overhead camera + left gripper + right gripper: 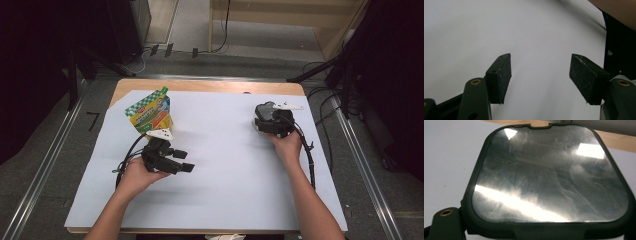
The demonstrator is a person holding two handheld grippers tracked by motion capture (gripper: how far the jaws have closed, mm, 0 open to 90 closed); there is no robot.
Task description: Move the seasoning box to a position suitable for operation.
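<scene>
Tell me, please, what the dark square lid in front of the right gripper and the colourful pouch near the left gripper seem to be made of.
The lid looks like a glossy clear or smoky plastic panel in a matte dark rim, perhaps rubbery: it mirrors bright lights and shows fine scratches. The pouch looks like printed flexible film, probably plastic laminate: it stands creased, with vivid print.
</scene>
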